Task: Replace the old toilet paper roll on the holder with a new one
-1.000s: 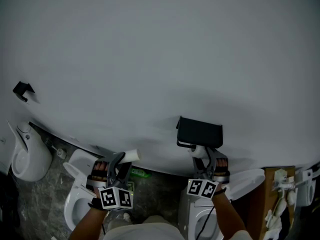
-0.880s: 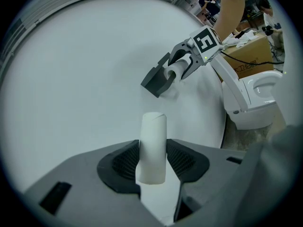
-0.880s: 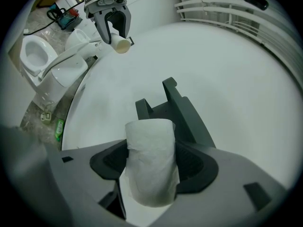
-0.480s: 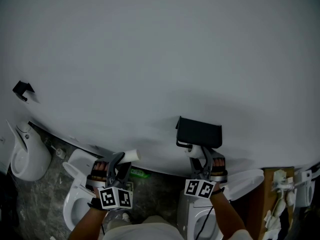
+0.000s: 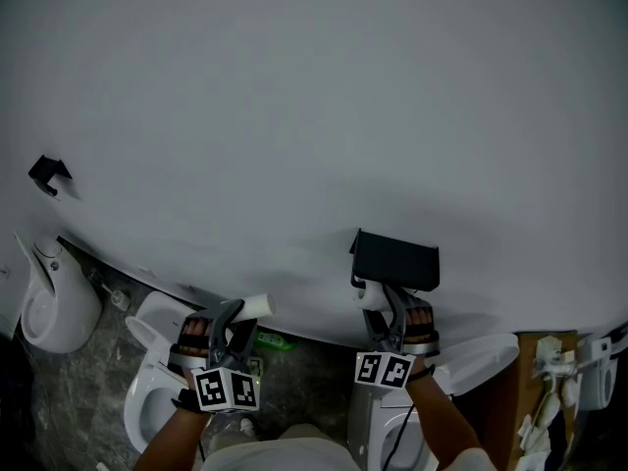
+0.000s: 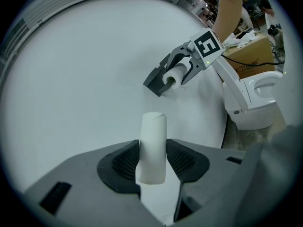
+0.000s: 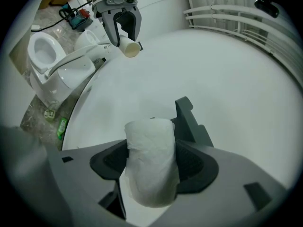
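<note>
The black holder (image 5: 395, 260) is fixed to the white wall. My right gripper (image 5: 385, 302) is shut on a new white paper roll (image 5: 371, 294), which it holds just under the holder's left end; whether roll and holder touch I cannot tell. In the right gripper view the roll (image 7: 151, 167) fills the jaws, with the holder (image 7: 189, 119) close behind. My left gripper (image 5: 234, 314) stays off to the left, shut on the bare cardboard tube (image 5: 257, 305). The tube (image 6: 152, 148) stands upright between the pads in the left gripper view.
Two white toilets (image 5: 147, 381) (image 5: 481, 356) stand below the wall, one under each hand. Another toilet (image 5: 54, 307) sits far left, under a second black bracket (image 5: 46, 175). A cardboard box (image 6: 253, 56) is at the right, and a green packet (image 5: 277, 340) lies on the floor.
My right gripper has shifted a little to the left with the new roll, along the underside of the holder. The left gripper and its tube have kept still.
</note>
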Demonstrator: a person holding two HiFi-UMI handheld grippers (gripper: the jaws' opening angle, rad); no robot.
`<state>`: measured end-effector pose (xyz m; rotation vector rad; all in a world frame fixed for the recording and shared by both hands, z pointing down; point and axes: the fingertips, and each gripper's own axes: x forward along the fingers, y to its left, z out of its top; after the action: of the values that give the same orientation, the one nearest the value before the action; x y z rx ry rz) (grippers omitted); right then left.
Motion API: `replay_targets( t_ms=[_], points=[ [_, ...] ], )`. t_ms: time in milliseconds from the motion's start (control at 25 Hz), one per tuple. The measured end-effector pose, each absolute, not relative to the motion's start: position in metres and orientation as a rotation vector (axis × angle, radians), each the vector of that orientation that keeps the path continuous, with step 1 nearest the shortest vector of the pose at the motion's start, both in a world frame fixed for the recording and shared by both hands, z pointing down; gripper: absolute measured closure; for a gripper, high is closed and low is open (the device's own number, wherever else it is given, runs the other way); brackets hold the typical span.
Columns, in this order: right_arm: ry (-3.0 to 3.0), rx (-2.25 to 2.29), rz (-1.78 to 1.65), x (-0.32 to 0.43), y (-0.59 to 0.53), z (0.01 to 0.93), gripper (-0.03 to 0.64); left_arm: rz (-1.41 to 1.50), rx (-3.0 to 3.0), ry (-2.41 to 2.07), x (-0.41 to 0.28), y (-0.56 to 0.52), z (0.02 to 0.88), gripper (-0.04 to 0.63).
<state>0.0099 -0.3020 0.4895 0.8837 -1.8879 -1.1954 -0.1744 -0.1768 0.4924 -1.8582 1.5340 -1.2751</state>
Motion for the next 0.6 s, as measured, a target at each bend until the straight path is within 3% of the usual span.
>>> replay_targets(
  t_ms=[600],
  points=[
    [-1.889, 0.879, -1.169, -0.008, -0.294, 0.493, 0.316, -1.262, -1.854, 1.553, -0.187, -0.158, 0.49, 0.414]
  ],
)
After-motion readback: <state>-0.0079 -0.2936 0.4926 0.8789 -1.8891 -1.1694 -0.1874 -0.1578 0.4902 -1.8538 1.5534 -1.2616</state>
